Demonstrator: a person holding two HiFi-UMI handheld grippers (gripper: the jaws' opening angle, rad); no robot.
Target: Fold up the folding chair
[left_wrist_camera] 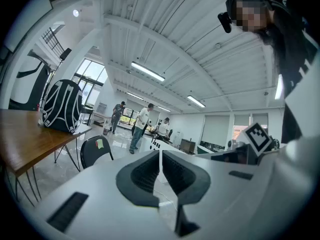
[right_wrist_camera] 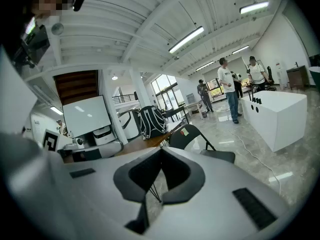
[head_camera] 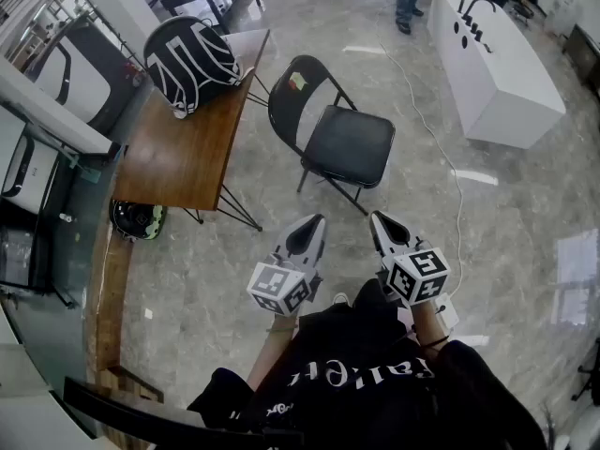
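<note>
A black folding chair (head_camera: 337,139) stands unfolded on the marble floor beside the wooden table, its seat flat and its backrest upright with a small sticker on it. The chair's backrest (left_wrist_camera: 96,150) shows in the left gripper view, and the chair (right_wrist_camera: 195,140) shows ahead in the right gripper view. My left gripper (head_camera: 317,219) and my right gripper (head_camera: 375,216) are held side by side in front of the person, short of the chair and apart from it. Both are shut with nothing between their jaws.
A wooden table (head_camera: 192,148) with a black-and-white backpack (head_camera: 192,62) on it stands left of the chair. A long white cabinet (head_camera: 492,54) lies at the back right, with a white cable (head_camera: 441,148) across the floor. People (right_wrist_camera: 227,86) stand in the background.
</note>
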